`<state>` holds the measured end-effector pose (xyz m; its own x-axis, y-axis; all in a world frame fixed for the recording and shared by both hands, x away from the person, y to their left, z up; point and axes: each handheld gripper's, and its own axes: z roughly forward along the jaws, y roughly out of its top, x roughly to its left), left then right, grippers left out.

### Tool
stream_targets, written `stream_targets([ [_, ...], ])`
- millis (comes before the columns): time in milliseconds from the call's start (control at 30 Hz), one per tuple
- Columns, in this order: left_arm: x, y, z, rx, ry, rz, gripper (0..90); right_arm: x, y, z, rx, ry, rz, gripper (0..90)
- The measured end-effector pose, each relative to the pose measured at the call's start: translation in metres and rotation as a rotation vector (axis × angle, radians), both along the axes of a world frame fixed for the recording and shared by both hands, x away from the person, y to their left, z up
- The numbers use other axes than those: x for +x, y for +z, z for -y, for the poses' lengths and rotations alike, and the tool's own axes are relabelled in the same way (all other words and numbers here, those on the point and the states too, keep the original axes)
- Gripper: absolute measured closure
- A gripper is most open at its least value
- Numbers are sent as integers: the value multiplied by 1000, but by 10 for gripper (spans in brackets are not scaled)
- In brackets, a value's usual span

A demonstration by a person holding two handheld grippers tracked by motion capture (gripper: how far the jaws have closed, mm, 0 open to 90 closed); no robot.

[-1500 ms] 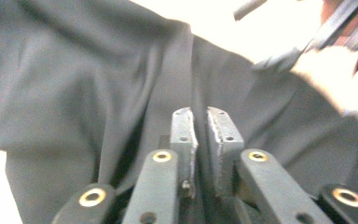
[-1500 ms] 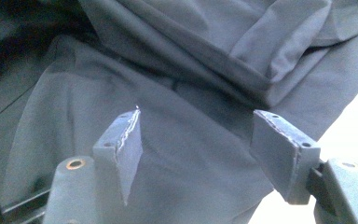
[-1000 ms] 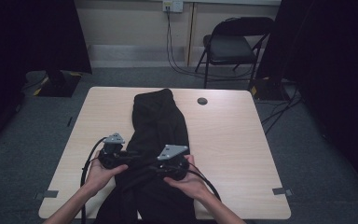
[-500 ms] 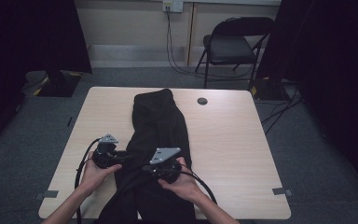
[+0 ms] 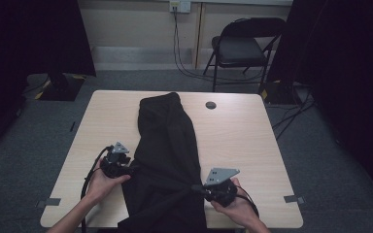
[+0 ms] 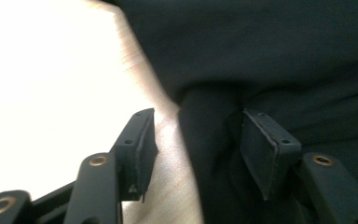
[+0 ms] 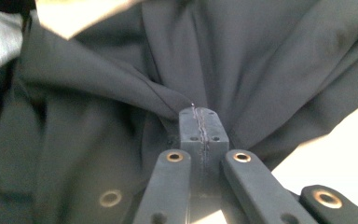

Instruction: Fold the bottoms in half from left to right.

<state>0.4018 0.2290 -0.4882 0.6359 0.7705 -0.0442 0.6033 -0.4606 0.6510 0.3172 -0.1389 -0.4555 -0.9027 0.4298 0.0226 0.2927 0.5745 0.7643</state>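
Fabric is pinched tight in the right claw [image 7: 199, 122]: its jaws meet on a gathered fold of the black garment [image 5: 167, 160], and creases fan away from that pinch in the right gripper view. In the high view the right claw [image 5: 200, 189] sits at the garment's right edge near the front of the tabletop [image 5: 252, 141], gripped by the person's right hand [image 5: 233, 206], with taut folds running from it across the cloth.

The left claw [image 6: 196, 149] stands partly apart, its jaws having just been opening; a dark bunch of the garment [image 6: 261, 56] lies between them, close by the right-hand pad, though the pads do not press on it. In the high view the left claw [image 5: 132, 170] points at the garment's left edge, held by the left hand [image 5: 102, 182], and a black cable loops from it toward the front edge.

Outward from both, the garment lies lengthwise down the middle of the pale wooden tabletop, narrow at the far end and wider toward the person, where it hangs over the front edge. A small round dark cap [image 5: 211, 105] sits on the tabletop beyond the garment, apart from it. Behind the tabletop a folding chair [image 5: 243, 48] stands on grey carpet.
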Motion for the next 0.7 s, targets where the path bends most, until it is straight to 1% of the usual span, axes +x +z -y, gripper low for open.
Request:
stream_targets([
  [33,0,0,0,0,0,0,445,0,0,0,0,0,0,882],
  [67,0,0,0,1,-6,0,445,-1,-2,2,4,-4,-6,781],
  [100,0,0,0,-3,-8,-3,432,-1,0,2,14,-29,4,616],
  [133,0,0,0,-7,-12,-6,432,1,5,3,30,-55,18,605],
  [167,0,1,0,-33,-40,-10,449,11,16,3,77,-86,40,606],
  [200,0,1,0,-33,-40,-10,459,18,19,1,83,-113,58,595],
  [233,-1,2,1,-43,-49,-9,459,18,19,1,83,-113,58,595],
  [267,-1,3,2,-45,-55,0,467,26,20,-3,77,-136,72,584],
  [333,-3,2,6,-42,-69,2,490,46,16,-13,40,-167,85,547],
  [367,-3,1,8,-37,-75,0,485,57,12,-19,22,-183,80,528],
  [400,-3,0,9,-19,-81,0,484,68,7,-24,4,-193,63,528],
  [433,-3,-1,10,-17,-81,7,484,78,1,-29,-10,-211,57,519],
  [467,-3,-1,10,-16,-79,7,475,97,-9,-37,-22,-232,23,504],
  [500,-3,-1,10,-12,-76,10,471,103,-14,-41,-47,-252,33,511],
  [533,-3,-1,10,-7,-76,12,471,103,-14,-41,-47,-252,33,511],
  [567,-4,-1,10,-4,-76,15,471,109,-18,-44,-64,-269,31,536],
  [600,-4,-1,10,2,-77,20,474,113,-23,-46,-66,-272,17,660],
  [633,-6,-1,10,4,-71,20,474,115,-25,-48,-84,-276,42,768],
  [667,-7,-1,10,4,-68,21,477,115,-23,-48,-83,-297,75,893],
  [700,-9,-1,9,3,-67,26,478,113,-19,-45,-79,-315,95,896],
])
